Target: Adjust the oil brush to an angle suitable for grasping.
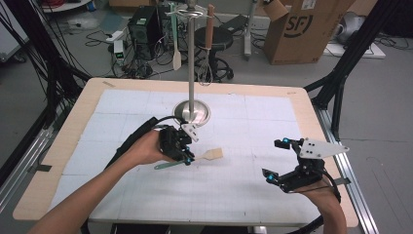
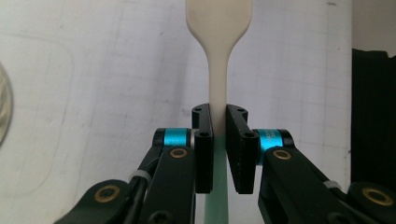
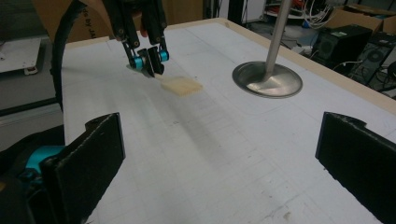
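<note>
Spatula (image 1: 203, 157) is clamped at its neck by the left gripper (image 1: 188, 157) over mid-table — long axis toward 3 o'clock, blade leading; right gripper (image 1: 275, 159) is held agape, empty.

In my left gripper view the spatula (image 2: 218, 56) lost its blade tip to the top edge, and my jaws hid its neck. The stand's base (image 2: 3, 105) beside it was cut off at the left edge.
</note>
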A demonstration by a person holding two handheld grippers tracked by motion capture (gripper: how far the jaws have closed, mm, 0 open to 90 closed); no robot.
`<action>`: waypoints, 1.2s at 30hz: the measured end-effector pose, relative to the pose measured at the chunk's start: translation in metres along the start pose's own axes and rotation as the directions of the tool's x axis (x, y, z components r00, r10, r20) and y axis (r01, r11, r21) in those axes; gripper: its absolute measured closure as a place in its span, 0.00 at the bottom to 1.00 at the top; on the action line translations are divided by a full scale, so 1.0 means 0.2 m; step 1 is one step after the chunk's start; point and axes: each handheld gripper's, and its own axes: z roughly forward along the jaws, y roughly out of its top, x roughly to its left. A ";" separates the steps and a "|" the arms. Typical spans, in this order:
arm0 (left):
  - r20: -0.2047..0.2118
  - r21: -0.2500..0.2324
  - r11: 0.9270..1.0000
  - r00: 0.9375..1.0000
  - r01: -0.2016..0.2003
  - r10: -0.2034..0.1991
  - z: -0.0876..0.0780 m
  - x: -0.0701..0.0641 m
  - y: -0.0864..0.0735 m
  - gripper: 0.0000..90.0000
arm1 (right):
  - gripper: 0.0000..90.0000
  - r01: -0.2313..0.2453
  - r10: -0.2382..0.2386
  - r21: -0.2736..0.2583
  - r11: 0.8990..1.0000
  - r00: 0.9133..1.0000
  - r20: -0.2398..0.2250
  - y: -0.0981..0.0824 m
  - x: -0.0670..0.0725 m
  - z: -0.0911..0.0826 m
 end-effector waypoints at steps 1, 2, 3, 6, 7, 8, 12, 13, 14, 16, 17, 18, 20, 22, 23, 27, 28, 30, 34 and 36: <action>0.006 0.003 1.000 1.000 -0.013 0.013 0.01 0.00 0.01 0.91 | 0.00 0.003 -0.003 -0.001 1.000 1.000 0.002 0.00 0.00 0.00; 0.016 0.006 1.000 1.000 -0.016 0.016 0.03 -0.01 0.03 0.91 | 0.00 0.002 -0.002 -0.002 1.000 1.000 0.000 0.00 0.00 0.00; 0.020 0.007 1.000 1.000 -0.023 0.023 0.05 -0.02 0.03 0.91 | 0.00 0.000 0.000 -0.003 1.000 1.000 0.000 0.00 0.00 0.00; 0.036 0.004 0.999 0.999 -0.032 0.032 0.09 -0.03 0.05 0.91 | 0.00 0.002 -0.002 -0.005 1.000 1.000 -0.002 0.00 0.00 -0.01; 0.048 0.001 0.999 0.998 -0.037 0.037 0.10 -0.02 0.06 0.91 | 0.00 0.001 -0.001 -0.005 1.000 1.000 -0.003 0.00 0.00 -0.01; 0.054 -0.004 0.999 0.998 -0.038 0.038 0.11 -0.02 0.07 0.91 | 0.00 0.001 -0.001 -0.004 1.000 1.000 -0.004 0.00 0.00 0.00; 0.064 -0.008 0.998 0.996 -0.056 0.057 0.15 -0.03 0.08 0.91 | 0.00 0.006 -0.006 0.008 1.000 1.000 -0.005 0.00 0.00 0.00; 0.063 -0.018 0.998 0.996 -0.056 0.057 0.16 -0.04 0.09 0.91 | 0.00 0.009 -0.009 0.006 1.000 1.000 -0.006 0.00 0.00 0.00; 0.066 -0.015 0.998 0.996 -0.064 0.064 0.17 -0.04 0.09 0.91 | 0.00 0.007 -0.007 0.005 1.000 1.000 -0.006 0.00 0.00 0.00; 0.073 -0.025 0.998 0.996 -0.054 0.056 0.19 -0.04 0.10 0.91 | 0.00 0.009 -0.009 0.003 1.000 1.000 -0.004 0.00 0.00 0.00; 0.075 -0.025 0.998 0.995 -0.060 0.062 0.20 -0.04 0.10 0.91 | 0.00 0.009 -0.009 0.003 1.000 1.000 -0.004 0.00 0.00 0.00; 0.084 -0.034 0.998 0.995 -0.054 0.056 0.21 -0.04 0.11 0.91 | 0.00 0.009 -0.009 0.004 1.000 1.000 -0.003 0.00 0.00 0.00; 0.093 -0.041 0.998 0.994 -0.056 0.060 0.23 -0.05 0.11 0.91 | 0.00 0.007 -0.007 0.005 1.000 1.000 -0.003 0.00 0.00 0.00; 0.098 -0.041 0.997 0.993 -0.060 0.064 0.26 -0.05 0.12 0.91 | 0.00 0.005 -0.005 0.002 1.000 1.000 -0.002 0.00 0.00 0.00; 0.100 -0.039 0.997 0.993 -0.065 0.068 0.27 -0.05 0.12 0.91 | 0.00 0.005 -0.005 0.003 1.000 1.000 -0.003 0.00 0.00 0.00; 0.106 -0.051 0.996 0.992 -0.069 0.074 0.31 -0.06 0.13 0.91 | 0.00 0.001 -0.001 0.000 1.000 1.000 0.001 0.00 0.00 -0.01; 0.107 -0.049 0.996 0.992 -0.069 0.074 0.31 -0.06 0.13 0.91 | 0.00 0.003 -0.003 0.000 1.000 1.000 0.002 0.00 0.00 -0.01; 0.103 -0.055 0.996 0.992 -0.071 0.076 0.33 -0.06 0.14 0.91 | 0.00 0.001 -0.001 0.001 1.000 1.000 0.002 0.00 0.00 -0.01; 0.102 -0.071 0.995 0.991 -0.075 0.083 0.35 -0.05 0.14 0.91 | 0.00 0.004 -0.004 -0.001 1.000 1.000 0.005 0.00 0.00 -0.01; 0.099 -0.081 0.994 0.992 -0.072 0.080 0.36 -0.06 0.15 0.91 | 0.00 0.003 -0.003 0.000 1.000 1.000 0.004 0.00 0.00 -0.01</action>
